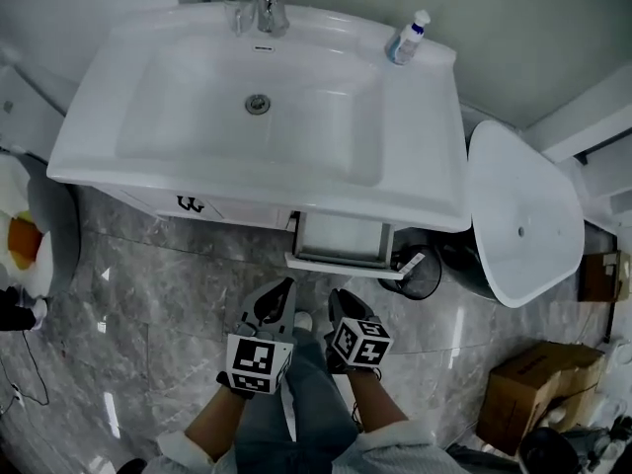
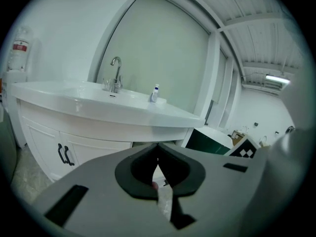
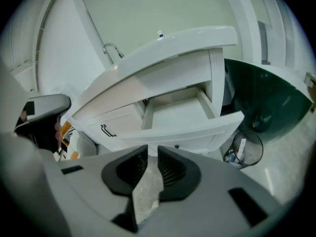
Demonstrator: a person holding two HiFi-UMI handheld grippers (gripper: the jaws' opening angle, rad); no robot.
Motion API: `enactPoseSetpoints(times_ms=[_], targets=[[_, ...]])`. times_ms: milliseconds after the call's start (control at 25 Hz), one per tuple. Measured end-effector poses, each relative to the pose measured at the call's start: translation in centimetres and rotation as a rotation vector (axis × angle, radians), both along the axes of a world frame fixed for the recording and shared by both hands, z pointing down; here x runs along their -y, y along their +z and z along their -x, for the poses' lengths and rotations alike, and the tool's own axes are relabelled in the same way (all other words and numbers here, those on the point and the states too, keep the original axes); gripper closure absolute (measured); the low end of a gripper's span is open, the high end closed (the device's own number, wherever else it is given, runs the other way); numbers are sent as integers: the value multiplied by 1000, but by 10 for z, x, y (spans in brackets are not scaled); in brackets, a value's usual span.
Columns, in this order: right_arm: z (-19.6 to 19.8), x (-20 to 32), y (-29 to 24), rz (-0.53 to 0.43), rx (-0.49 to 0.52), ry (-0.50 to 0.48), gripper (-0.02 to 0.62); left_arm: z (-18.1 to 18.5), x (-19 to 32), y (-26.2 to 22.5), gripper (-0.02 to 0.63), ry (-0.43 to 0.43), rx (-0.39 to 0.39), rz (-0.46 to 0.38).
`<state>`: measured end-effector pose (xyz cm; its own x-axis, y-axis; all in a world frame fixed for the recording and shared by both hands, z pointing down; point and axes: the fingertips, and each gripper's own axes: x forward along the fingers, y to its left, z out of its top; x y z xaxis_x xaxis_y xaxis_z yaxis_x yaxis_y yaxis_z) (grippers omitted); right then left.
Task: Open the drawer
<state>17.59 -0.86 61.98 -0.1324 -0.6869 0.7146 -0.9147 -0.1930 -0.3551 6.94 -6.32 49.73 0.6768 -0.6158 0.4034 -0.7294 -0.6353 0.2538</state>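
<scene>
In your head view the back of the drawer (image 1: 341,235) is tucked under the sink basin (image 1: 247,181), so you can't see how deep it goes. The faucet (image 1: 265,8) gets chopped by the top edge, and the bottle (image 1: 406,39) label's too tiny to read. Same for whatever's in the wastebasket (image 1: 417,273), and your forearms (image 1: 212,425) run off the bottom.

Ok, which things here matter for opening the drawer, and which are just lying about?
Job: drawer, already pulled out; left claw; right claw.
Lying about: soap bottle, tap, wire waste basket, cardboard box, lidded bin.
</scene>
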Motion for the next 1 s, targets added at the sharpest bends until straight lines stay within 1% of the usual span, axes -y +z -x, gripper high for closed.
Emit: enactPoseSetpoints(times_ms=[160,320,440,560,760,1000], targets=[[9,10,-47,-36,27,-16,529,0,5,-37,589,2,-15,-11],[12,21,-95,-103,44,-33,554,-4,5,-78,589,7,-57,-37],[19,25,-136,-175,66,-65,568,-1,1,-104,589,2,-75,-50],[27,30,-181,-254,98,-127,572,-1,0,-131,589,3,-104,-63],[33,36,-254,-400,146,-194,572,-7,1,-175,589,33,-121,-120],[37,39,-323,-552,138,-264,583,-10,2,-211,589,66,-141,-153]])
